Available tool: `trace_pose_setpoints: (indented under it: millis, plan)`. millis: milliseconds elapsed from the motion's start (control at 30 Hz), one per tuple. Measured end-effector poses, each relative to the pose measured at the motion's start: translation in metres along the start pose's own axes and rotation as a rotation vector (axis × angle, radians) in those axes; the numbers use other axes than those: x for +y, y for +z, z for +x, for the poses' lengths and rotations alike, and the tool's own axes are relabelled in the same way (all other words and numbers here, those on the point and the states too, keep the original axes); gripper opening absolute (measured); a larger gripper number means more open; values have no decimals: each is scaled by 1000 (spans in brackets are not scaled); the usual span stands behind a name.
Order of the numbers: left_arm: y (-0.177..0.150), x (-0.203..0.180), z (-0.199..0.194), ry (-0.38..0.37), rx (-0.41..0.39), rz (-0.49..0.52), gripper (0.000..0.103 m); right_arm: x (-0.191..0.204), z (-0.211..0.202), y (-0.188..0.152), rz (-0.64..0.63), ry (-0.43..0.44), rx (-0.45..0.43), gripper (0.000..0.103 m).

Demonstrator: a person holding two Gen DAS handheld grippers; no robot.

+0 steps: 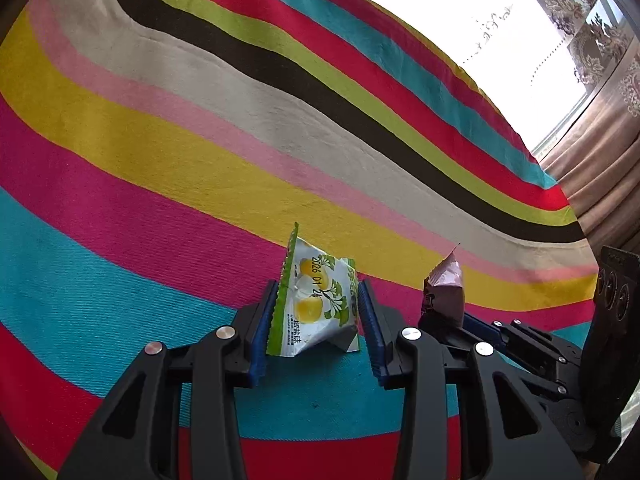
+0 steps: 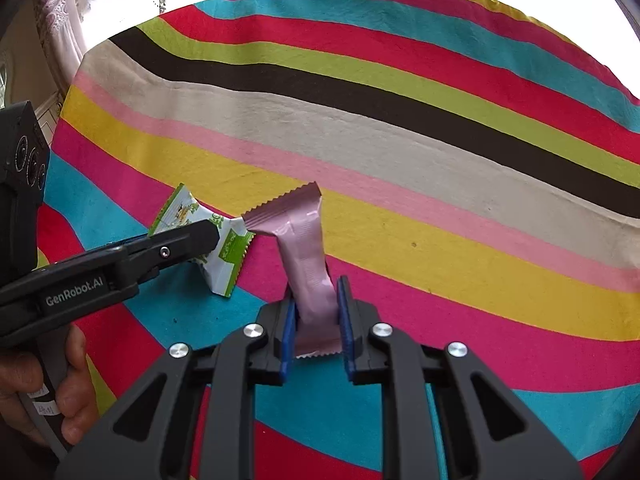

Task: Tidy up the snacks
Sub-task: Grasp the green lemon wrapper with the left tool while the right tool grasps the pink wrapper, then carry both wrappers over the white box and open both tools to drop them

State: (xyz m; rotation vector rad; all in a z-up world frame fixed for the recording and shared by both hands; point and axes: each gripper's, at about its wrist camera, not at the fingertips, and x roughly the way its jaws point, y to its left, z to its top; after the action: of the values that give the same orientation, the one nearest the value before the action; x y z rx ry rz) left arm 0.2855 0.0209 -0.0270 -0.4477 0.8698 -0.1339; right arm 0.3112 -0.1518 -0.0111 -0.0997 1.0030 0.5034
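Item 1, right gripper: I have it clamped on the pink snack bar, blue pads pressing its lower end. The bar's long axis runs up and away from the jaws, leaning slightly left, its crimped top free in the air.

Item 2, left gripper: I have it closed on the green-and-white lemon candy packet, pinched across its width, serrated edge upward. Seen from the right wrist, it holds the packet just left of the bar's top end, close to touching; I cannot tell whether they meet.

Item 3, striped cloth: lies beneath both snacks. No tray or box is visible, so I judge each hand equally placed to set its own item down; side by side with parallel axes seems the likely arrangement.

Item 4, person's hand: grips the left handle.
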Motion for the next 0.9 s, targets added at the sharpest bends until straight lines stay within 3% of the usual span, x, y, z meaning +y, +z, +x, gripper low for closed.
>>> trace_pose_setpoints:
  millis: [100, 500, 900]
  plan:
    - [-2, -8, 1, 43, -1, 51, 34, -3, -5, -5, 31, 13, 2, 19]
    - [-20, -18, -32, 48, -37, 70, 23, 3, -52, -44, 105, -39, -11, 19]
    - [-82, -43, -84, -33, -3, 73, 22, 5, -115, -116, 170, -116, -24, 18]
